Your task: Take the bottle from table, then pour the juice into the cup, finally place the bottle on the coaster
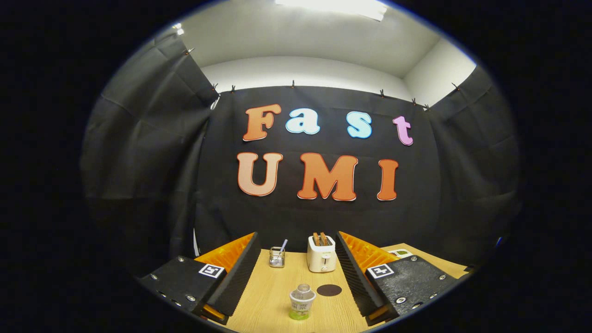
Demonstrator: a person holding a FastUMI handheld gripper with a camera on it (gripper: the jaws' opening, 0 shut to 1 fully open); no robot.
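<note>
- Small bottle with green juice at the bottom, standing upright on the wooden table, between the two fingers but touching neither.
- Dark round coaster lying flat just beside the bottle, a bit further back, on its right.
- White toaster with two slices of toast poking out, further back on the table.
- Little wire holder with something thin sticking up, next to the toaster, on its left.
- Gripper fingers spread wide apart, holding nothing.
</note>
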